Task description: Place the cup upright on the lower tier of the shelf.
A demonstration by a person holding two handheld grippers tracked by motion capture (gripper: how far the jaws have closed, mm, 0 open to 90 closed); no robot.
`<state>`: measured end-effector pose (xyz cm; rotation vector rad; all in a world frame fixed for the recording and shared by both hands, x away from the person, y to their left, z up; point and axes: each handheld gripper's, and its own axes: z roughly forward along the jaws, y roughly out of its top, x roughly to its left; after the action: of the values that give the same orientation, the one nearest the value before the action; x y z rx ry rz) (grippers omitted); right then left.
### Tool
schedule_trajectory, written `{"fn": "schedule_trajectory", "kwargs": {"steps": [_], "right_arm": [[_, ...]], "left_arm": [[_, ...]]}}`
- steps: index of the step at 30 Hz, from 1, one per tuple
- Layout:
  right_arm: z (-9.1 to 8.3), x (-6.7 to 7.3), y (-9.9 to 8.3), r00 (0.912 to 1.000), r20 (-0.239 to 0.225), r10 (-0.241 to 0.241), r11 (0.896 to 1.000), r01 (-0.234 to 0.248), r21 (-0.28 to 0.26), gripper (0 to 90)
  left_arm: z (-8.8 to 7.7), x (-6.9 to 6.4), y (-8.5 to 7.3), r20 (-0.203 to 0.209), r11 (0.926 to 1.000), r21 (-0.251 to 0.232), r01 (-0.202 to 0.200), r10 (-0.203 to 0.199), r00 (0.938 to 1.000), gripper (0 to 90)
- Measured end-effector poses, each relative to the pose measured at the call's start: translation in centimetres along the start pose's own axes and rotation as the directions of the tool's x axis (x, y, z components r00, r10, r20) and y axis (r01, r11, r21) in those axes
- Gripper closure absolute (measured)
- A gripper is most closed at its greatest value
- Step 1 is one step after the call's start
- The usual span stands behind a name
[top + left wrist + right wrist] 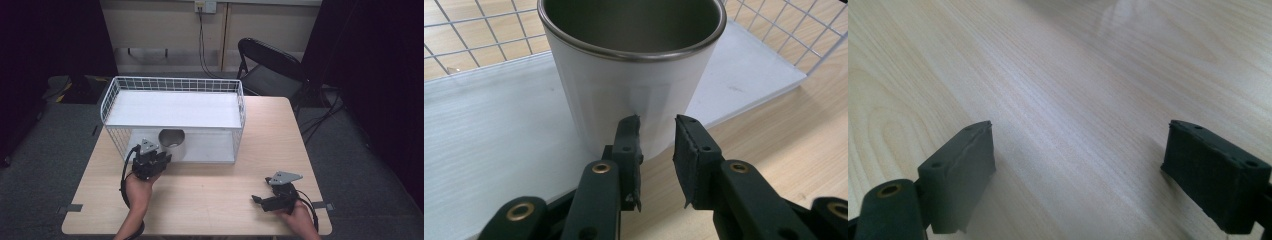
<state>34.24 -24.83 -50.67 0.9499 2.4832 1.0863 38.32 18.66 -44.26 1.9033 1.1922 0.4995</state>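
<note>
now left gripper [656,132] fingers [629,145] parted before white cup [634,85].

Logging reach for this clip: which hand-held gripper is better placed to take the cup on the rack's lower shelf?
Left. The left hand-held gripper sits right at the cup, jaws slightly parted near its wall. The right hand-held gripper rests wide open over bare table, far from the rack.

Matt white cup [624,95] with metal rim, white wire rack [172,100], pale smooth wood-grain table [210,195]
</note>
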Motion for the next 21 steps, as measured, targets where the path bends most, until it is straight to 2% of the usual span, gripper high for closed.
{"fn": "schedule_trajectory", "kwargs": {"steps": [12, 21], "right_arm": [[0.0, 0.0, 0.0, 1.0, 0.0, 0.0, 1.0, 0.0, 0.0, 12.2], [0.0, 0.0, 0.0, 1.0, 0.0, 0.0, 1.0, 0.0, 0.0, 12.2]], "left_arm": [[0.6, 0.1, 0.0, -0.027, 0.9999, -0.004, 0.01, -0.01, 0.9996, 71.6], [1.2, 0.0, 0.2, -0.021, 0.9997, 0.004, 0.022, -0.022, 0.9995, 71.8]]}}
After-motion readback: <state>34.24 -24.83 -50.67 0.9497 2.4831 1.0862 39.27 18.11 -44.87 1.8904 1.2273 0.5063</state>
